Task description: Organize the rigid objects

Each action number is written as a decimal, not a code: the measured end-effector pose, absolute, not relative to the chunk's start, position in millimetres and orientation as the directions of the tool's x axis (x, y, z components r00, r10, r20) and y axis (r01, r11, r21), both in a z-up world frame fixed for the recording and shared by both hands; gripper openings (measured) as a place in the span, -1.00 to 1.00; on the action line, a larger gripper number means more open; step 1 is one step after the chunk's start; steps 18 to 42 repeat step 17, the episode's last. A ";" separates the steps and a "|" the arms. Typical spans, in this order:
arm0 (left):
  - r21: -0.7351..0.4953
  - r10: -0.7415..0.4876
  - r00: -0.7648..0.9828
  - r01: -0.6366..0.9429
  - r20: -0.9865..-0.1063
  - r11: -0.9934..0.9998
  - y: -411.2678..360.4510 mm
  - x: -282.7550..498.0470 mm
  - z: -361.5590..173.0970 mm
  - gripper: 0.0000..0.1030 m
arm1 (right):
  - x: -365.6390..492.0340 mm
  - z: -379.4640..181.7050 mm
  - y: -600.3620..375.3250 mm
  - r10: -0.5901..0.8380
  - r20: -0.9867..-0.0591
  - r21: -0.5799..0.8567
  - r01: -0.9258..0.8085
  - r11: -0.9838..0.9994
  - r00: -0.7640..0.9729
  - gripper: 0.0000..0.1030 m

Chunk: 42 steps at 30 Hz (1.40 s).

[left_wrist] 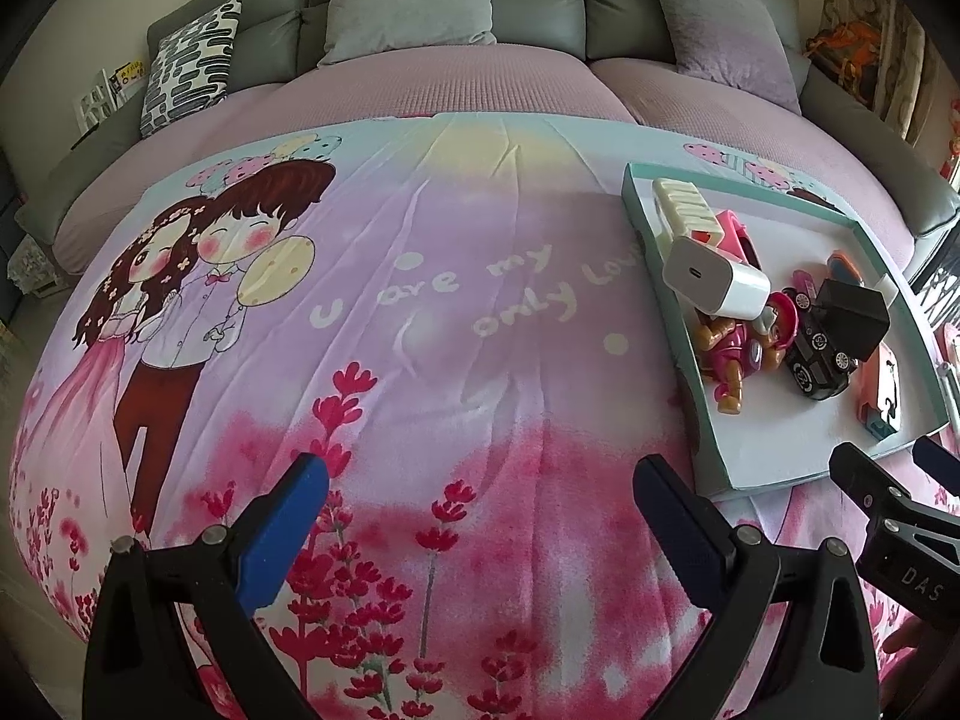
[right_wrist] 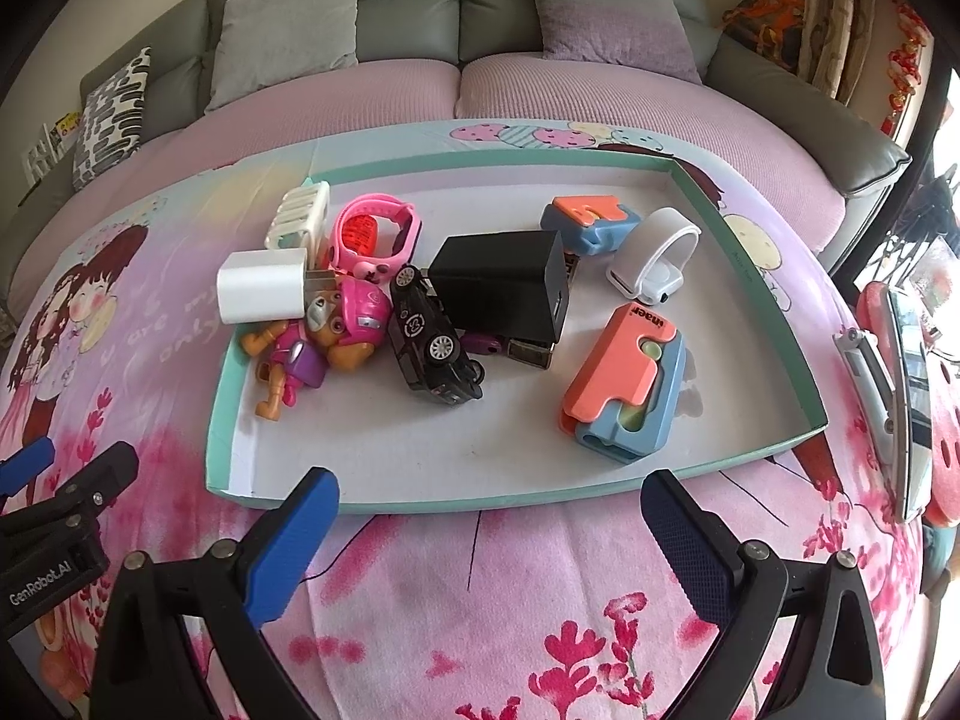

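Grippers, two, both empty with jaws spread wide: right gripper (right_wrist: 489,546) low centre of its view, poised level just short of the tray (right_wrist: 223,420); left gripper (left_wrist: 480,528) hovering over bare printed blanket (left_wrist: 420,300), tray at its right. Contents, heaped mid-tray, touching: black toy car (right_wrist: 432,348), pink pup figure (right_wrist: 312,342), white charger (right_wrist: 261,288), black charger (right_wrist: 510,285). All likely light, stiff, smooth plastic; chargers best pinched across flat faces. Farther back: pink watch (right_wrist: 375,234), sofa cushions (right_wrist: 288,30).
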<state>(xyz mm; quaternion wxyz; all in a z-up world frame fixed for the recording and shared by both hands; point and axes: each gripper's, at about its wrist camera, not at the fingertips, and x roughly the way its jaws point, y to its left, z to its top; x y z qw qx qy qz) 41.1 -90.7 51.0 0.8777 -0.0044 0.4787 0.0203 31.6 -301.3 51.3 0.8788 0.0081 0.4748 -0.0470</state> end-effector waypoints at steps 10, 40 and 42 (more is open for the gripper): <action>0.039 0.059 0.541 -0.048 -0.839 0.998 -91.7 40.3 50.4 0.97 | 31.7 51.6 -302.9 -0.079 -0.835 -0.031 0.097 0.995 0.544 0.98; 0.062 0.078 0.541 -0.047 -0.837 0.997 -90.2 39.4 48.4 0.97 | 31.9 51.6 -302.3 -0.080 -0.835 -0.031 0.098 0.995 0.544 0.98; 0.062 0.078 0.541 -0.047 -0.837 0.997 -90.2 39.4 48.4 0.97 | 31.9 51.6 -302.3 -0.080 -0.835 -0.031 0.098 0.995 0.544 0.98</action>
